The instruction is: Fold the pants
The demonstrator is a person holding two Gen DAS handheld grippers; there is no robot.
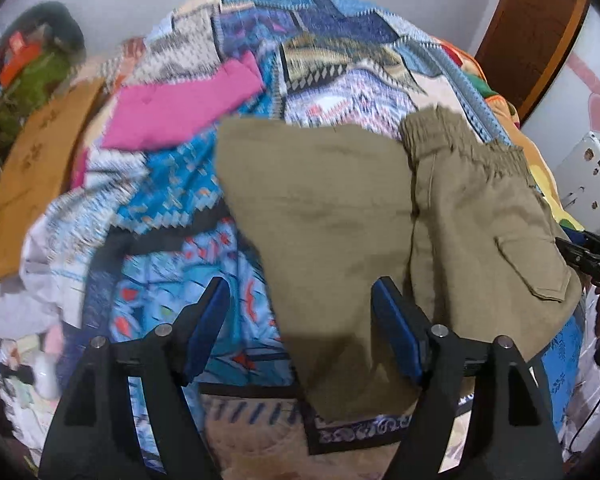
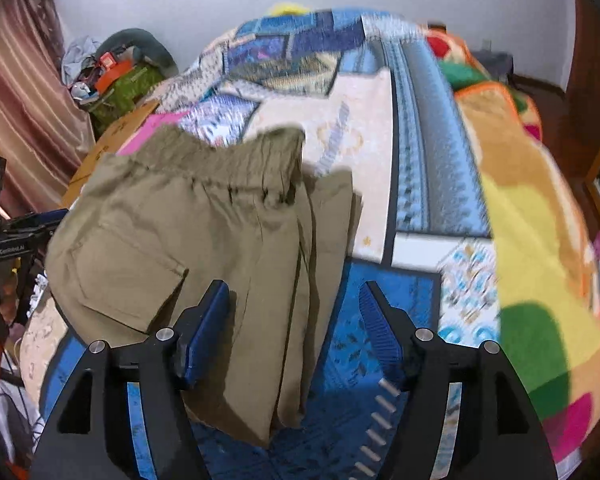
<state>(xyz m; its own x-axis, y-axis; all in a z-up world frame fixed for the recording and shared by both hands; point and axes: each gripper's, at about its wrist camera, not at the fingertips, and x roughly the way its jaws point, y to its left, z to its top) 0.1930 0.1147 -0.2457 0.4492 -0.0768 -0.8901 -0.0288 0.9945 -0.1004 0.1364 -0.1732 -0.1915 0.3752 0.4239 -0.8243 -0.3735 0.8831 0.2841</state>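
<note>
In the left wrist view, the khaki pants (image 1: 380, 216) are lying on the patterned bed cover (image 1: 172, 208), already doubled over. The folded leg part is reaching toward the camera and is running down between the two fingers of the left tool (image 1: 300, 324). This tool is standing spread, and its blue pads (image 1: 396, 332) are not pressing on the cloth. The elastic waistband (image 1: 460, 140) is lying at the far right. A pink garment (image 1: 180, 112) is lying farther back on the left.

In the right wrist view, the same pants (image 2: 204, 240) are lying to the left and ahead of the right tool (image 2: 294, 328), with the waistband (image 2: 228, 156) at the far end. The long axis is running from there down toward the camera. The near edge is passing between the spread fingers, closer to the left pad (image 2: 204, 336), and nothing is being pinched. I judge that both tools are about equally near to the near end.
</note>
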